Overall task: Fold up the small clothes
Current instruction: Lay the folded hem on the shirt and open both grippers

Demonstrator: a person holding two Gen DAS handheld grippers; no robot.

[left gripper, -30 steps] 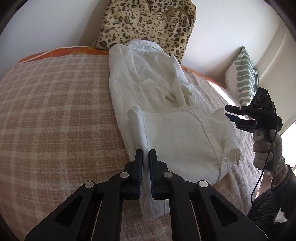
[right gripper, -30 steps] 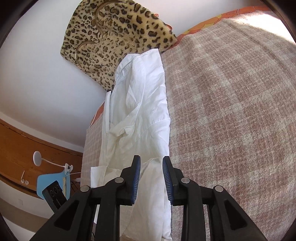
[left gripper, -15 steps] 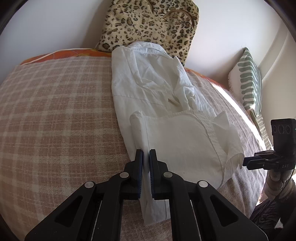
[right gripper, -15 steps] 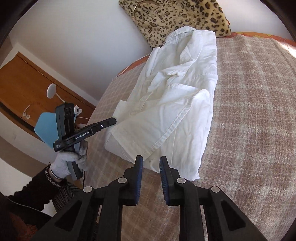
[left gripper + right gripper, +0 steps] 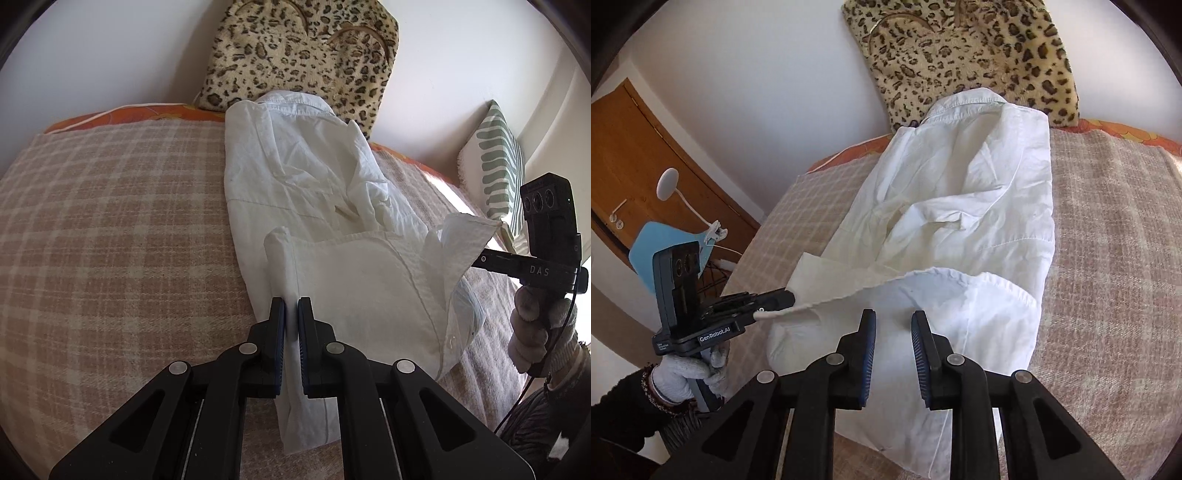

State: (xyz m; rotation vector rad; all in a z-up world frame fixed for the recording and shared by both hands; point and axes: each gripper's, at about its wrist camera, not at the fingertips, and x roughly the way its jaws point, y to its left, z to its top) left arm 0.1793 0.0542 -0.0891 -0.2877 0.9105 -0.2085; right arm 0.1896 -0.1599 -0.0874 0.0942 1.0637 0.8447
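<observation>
Two grippers: I see both at the shirt [image 5: 325,184].
Left gripper [image 5: 291,314]: clamped on the shirt's folded edge.
Right gripper [image 5: 892,332]: jaws opening, cloth behind the gap, no pinch I can see.
Shirt: part-folded on the plaid blanket [image 5: 110,240], collar toward the leopard cushion [image 5: 303,55].

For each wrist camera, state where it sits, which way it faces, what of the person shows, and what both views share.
Left wrist: on the left tool, looking along the bed toward the leopard bag; the tool is shut on the white shirt; the gloved right hand shows.
Right wrist: on the right tool, jaws opening with shirt fabric seen between them, facing the bag and the door; the gloved left hand shows.
Shared: shirt, bag, checked blanket.
</observation>
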